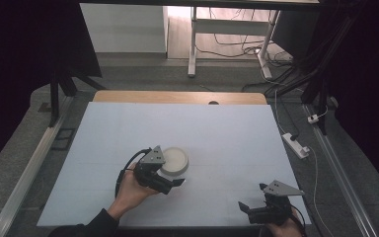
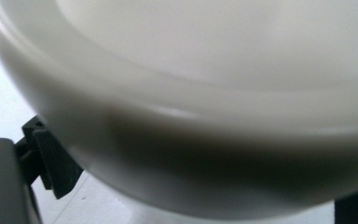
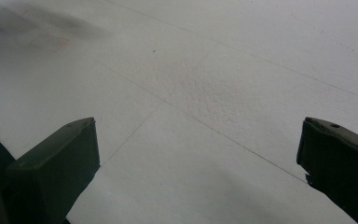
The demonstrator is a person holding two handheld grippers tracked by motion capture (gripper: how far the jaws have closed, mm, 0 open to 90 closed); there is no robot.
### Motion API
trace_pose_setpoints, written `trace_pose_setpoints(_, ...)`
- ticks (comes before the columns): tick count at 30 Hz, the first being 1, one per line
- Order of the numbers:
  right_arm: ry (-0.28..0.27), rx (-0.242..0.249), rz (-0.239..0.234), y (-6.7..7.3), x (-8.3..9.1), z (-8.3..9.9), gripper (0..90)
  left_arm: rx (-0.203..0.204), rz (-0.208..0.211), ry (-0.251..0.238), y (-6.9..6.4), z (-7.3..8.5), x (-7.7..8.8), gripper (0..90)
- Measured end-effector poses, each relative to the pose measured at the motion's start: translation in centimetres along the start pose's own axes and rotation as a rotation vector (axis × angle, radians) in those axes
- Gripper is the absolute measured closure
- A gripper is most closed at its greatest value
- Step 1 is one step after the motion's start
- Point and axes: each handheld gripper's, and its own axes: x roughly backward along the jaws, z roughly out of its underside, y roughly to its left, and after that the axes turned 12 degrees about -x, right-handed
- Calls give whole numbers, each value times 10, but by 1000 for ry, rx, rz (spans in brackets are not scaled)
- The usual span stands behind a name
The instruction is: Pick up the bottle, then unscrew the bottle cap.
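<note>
A round white bowl (image 1: 174,161) stands on the white table top (image 1: 217,133), left of the middle. My left gripper (image 1: 171,181) sits at the bowl's near rim, held by a hand. In the left gripper view the bowl (image 2: 205,84) looms very close and blurred; one black finger (image 2: 51,163) shows at its lower left and the other at the far lower right, so the jaws stand wide apart, open around its near side. My right gripper (image 1: 249,211) rests low at the table's near right edge, open (image 3: 198,154), with bare table between its fingers.
The table's wooden back edge (image 1: 177,97) shows beyond the white sheet. On the floor to the right lie a power strip (image 1: 296,144) and cables. White desk legs (image 1: 192,44) stand farther back, and dark stands flank the table on both sides.
</note>
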Motion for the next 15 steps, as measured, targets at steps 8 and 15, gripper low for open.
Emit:
trace_pose_setpoints(8, -5, 2, -1, 0, 1, 0, 0, -6, 4, 1, -2, 0, -2, 76)
trace_pose_setpoints(15, -9, 0, -16, 1, 1, -1, 0, -3, 14, 2, 0, 1, -3, 76)
